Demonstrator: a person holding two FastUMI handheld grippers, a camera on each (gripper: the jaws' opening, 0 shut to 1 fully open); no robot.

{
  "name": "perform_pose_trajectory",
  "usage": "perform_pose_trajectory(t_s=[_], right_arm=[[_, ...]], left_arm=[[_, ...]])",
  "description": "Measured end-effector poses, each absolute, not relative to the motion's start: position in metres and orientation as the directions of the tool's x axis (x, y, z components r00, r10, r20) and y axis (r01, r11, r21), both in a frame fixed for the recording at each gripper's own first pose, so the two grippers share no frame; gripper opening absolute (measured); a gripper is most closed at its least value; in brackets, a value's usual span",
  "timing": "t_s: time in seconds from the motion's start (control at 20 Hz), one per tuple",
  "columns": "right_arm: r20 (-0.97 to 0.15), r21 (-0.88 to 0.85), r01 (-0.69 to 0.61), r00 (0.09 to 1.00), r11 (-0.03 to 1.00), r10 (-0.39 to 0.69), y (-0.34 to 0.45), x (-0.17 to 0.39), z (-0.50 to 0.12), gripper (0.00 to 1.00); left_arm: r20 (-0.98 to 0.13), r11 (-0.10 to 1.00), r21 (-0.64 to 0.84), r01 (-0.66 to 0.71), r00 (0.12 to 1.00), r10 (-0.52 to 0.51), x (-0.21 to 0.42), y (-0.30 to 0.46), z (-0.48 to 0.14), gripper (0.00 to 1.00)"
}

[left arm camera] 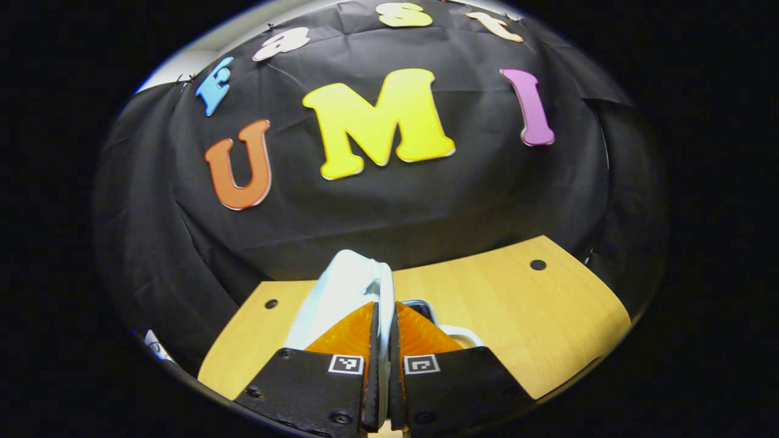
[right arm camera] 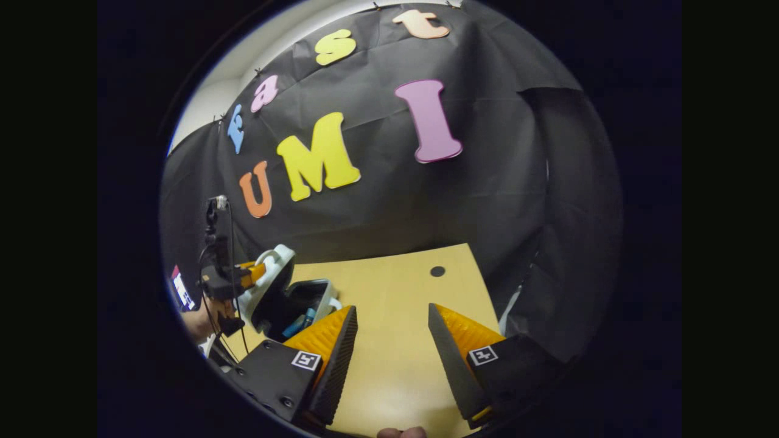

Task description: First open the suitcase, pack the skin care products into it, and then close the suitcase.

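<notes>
Seen from the left gripper view, the left gripper (left arm camera: pixel 383 316) is clamped on the raised lid (left arm camera: pixel 341 292) of a small white suitcase, both fingers pressing on the lid's thin edge, which stands upright between them. Just right of the lid, part of the suitcase's lower half (left arm camera: pixel 453 331) peeks out behind the right finger, resting on a light wooden table (left arm camera: pixel 535 322). Moving to the right gripper view, the suitcase (right arm camera: pixel 286 298) sits at the far left of the table (right arm camera: pixel 395 340), its lid (right arm camera: pixel 271 274) propped up and tilted back, its dark inside open to view. Left of the suitcase, the left gripper (right arm camera: pixel 255 271) pinches the top of that lid, and a hand (right arm camera: pixel 204 319) holds it from below, with a cable trailing down. Inside the suitcase, something blue (right arm camera: pixel 301 322) lies near the front wall; it is too small to tell what it is. Right of the suitcase, the right gripper (right arm camera: pixel 392 319) hovers above bare tabletop with its fingers spread wide apart, holding nothing. A dark round hole (right arm camera: pixel 437 271) marks the table farther right of the suitcase.
</notes>
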State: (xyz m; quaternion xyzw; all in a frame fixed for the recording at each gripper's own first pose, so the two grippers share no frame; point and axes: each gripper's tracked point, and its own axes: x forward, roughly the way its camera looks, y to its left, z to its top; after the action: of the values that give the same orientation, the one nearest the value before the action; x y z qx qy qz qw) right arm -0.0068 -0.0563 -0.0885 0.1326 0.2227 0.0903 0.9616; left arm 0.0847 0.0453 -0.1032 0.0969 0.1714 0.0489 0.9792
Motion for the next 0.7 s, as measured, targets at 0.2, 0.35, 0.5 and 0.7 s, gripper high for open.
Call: perform_pose_trajectory(t_s=[0.2, 0.35, 0.5, 0.7], right_arm=[[-0.439, 0.279, -0.019, 0.887, 0.96, 0.145, -0.089, -0.015, -0.088, 0.7], [-0.457, 0.271, 0.043, 0.885, 0.962, 0.089, -0.112, -0.027, -0.087, 0.7], [-0.468, 0.254, 0.079, 0.882, 0.964, 0.051, -0.126, -0.037, -0.087, 0.7], [-0.471, 0.243, 0.093, 0.882, 0.966, 0.034, -0.129, -0.043, -0.087, 0.7]], left_arm=[[-0.395, 0.987, 0.158, -0.016, 0.916, 0.078, 0.102, 0.004, -0.16, 0.1], [-0.452, 0.987, 0.158, -0.012, 0.888, 0.083, 0.11, -0.01, -0.193, 0.1], [-0.499, 0.984, 0.175, -0.023, 0.86, 0.108, 0.117, -0.016, -0.221, 0.1], [-0.525, 0.986, 0.165, -0.017, 0.845, 0.103, 0.122, -0.026, -0.238, 0.16]])
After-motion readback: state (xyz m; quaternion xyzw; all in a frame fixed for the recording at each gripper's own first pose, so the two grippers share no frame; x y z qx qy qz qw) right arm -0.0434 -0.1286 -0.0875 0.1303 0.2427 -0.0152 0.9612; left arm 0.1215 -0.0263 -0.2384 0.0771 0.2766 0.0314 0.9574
